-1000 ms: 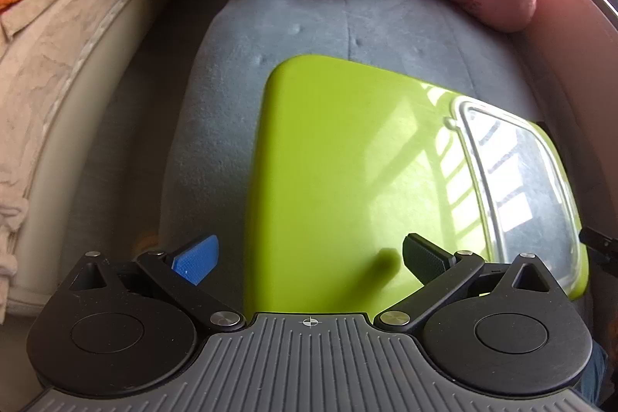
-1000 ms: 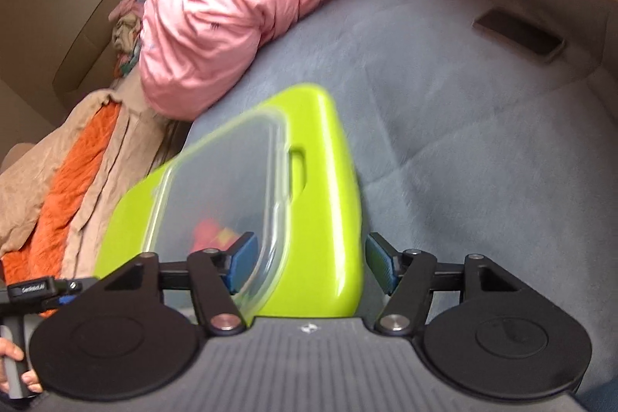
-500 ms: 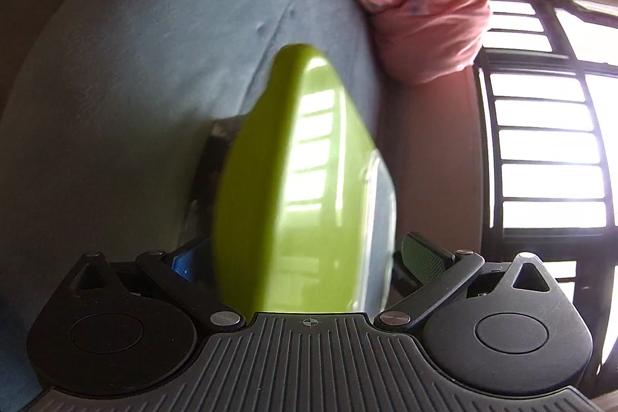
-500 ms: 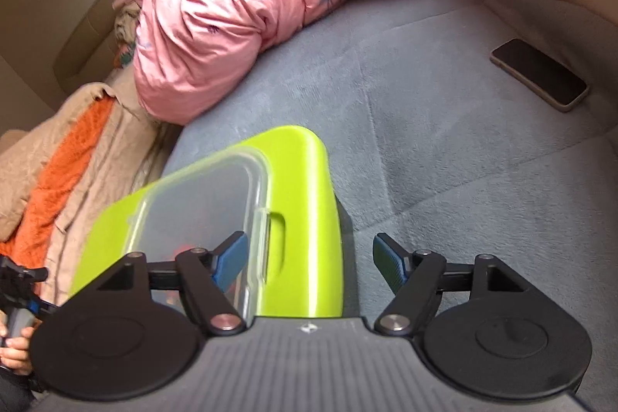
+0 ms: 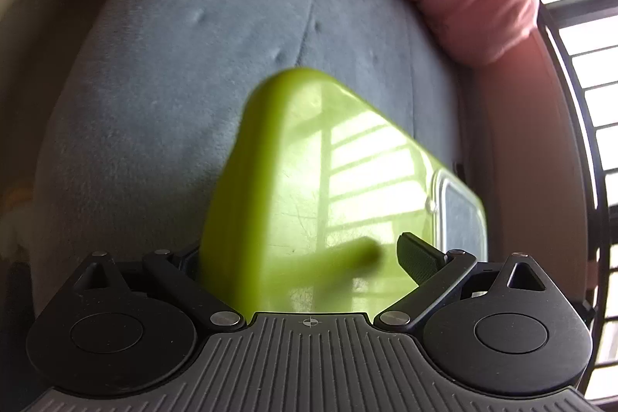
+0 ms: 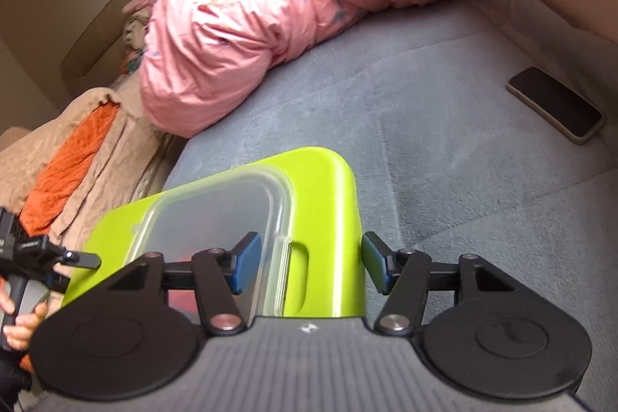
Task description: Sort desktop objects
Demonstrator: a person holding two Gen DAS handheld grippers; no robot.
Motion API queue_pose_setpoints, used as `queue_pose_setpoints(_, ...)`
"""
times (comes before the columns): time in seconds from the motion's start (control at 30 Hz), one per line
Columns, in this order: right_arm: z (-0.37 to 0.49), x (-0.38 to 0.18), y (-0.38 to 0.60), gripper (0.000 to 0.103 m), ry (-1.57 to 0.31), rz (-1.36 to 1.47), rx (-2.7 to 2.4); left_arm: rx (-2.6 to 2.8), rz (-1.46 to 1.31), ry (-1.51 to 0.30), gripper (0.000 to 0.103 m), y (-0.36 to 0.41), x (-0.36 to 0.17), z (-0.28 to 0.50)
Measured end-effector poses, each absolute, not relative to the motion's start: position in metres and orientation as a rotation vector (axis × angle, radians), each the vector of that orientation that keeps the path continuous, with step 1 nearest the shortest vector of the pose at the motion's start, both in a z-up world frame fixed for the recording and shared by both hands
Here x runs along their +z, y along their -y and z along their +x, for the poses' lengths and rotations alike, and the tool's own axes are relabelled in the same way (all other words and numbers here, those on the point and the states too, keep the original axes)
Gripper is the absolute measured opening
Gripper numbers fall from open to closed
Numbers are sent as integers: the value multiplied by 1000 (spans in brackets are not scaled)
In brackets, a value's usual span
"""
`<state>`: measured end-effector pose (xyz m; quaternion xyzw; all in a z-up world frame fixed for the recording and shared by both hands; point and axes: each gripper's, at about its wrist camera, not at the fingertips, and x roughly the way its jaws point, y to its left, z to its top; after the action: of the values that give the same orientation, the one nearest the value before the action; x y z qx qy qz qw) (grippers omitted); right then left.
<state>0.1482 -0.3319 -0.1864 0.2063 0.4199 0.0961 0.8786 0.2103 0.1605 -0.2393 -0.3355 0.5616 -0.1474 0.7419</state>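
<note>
Clearly the main thing is a glossy lime-green plastic box with rounded corners, its top fitted with a clear, frosted plastic lid panel edged by a raised transparent rim and a small tab beside a slot-like recess in the green. It sits over a grey plush bed surface, at the near left of that surface in the right wrist view; whether it rests on the fabric or is lifted off it cannot be told. In the left wrist view the same box looks tilted, one broad green face turned to the camera and mirroring bright window bars, and its outline is blurred.

The right hand-held gripper is spread, its blue pad over the clear lid and its green pad just beside the box's right edge, with no visible squeeze. The left hand-held gripper is also spread: its dark right pad lies against the green face, while its left finger is hidden behind the box's near edge, so contact there cannot be judged.

Something reddish shows dimly through the frosted lid, too vague to name. A crumpled pink quilt lies at the far side, an orange knitted cloth on beige fabric at the left, and a dark smartphone at the far right, well apart from the box.
</note>
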Motion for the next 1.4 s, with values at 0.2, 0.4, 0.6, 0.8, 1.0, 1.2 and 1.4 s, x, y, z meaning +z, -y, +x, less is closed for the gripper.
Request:
queue_pose_setpoints(0.2,120,-159,340,100,-920,468,190,-248,-537,-1224,103,-159,-182,170)
queue_pose_setpoints(0.4,66,-85,295,103,-889,295,219,-375,-382,-1075,103,-101,-86,79)
queue_pose_setpoints(0.6,-2,-21,219,103,-830,104,257,-255,-340,-1021,103,-72,-38,9)
queue_pose_setpoints(0.8,-13,18,189,103,-931,178,230,-146,-180,-955,103,-49,-7,-32)
queue_pose_setpoints(1.0,-21,33,184,103,-1003,167,227,-160,-174,-955,103,-40,24,-41)
queue_pose_setpoints(1.2,-25,30,175,103,-1043,122,140,-77,-108,-982,103,-32,12,-31)
queue_pose_setpoints(1.4,-13,-16,164,103,-1169,99,76,-87,-25,-1053,103,-22,-19,-28)
